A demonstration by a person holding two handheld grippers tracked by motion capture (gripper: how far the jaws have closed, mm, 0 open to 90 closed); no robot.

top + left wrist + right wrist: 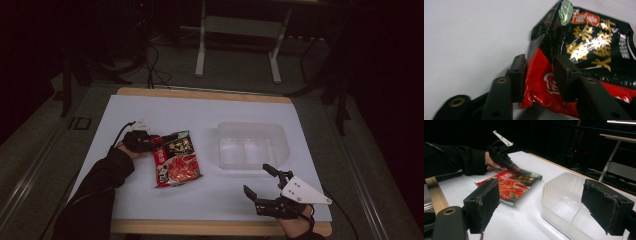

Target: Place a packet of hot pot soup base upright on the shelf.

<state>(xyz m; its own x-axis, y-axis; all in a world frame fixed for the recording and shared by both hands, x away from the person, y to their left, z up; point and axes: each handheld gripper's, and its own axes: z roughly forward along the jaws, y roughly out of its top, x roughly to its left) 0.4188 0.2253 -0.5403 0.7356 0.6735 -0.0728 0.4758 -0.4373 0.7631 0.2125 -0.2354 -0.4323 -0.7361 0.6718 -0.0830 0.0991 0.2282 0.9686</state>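
A red and black instant noodle packet (176, 159) lies on the white table cover, left of centre. My left gripper (150, 141) is shut on the packet's upper left edge. In the left gripper view, the two pads (517, 75) pinch the red part of the packet (594, 45) between them. A clear plastic container (250, 126) with inner dividers stands to the right of the packet. My right gripper (257, 179) hovers near the table's front right, jaws wide open and holding nothing. In the right gripper view, the packet (510, 187), the left gripper (517, 170) and the container (550, 192) lie ahead.
The white cover (150, 107) spans a wooden table whose edge (200, 227) runs along the front. Behind the table stand a white frame's legs (201, 55) and cables on a dark floor. Bare cover lies in front of the packet and container.
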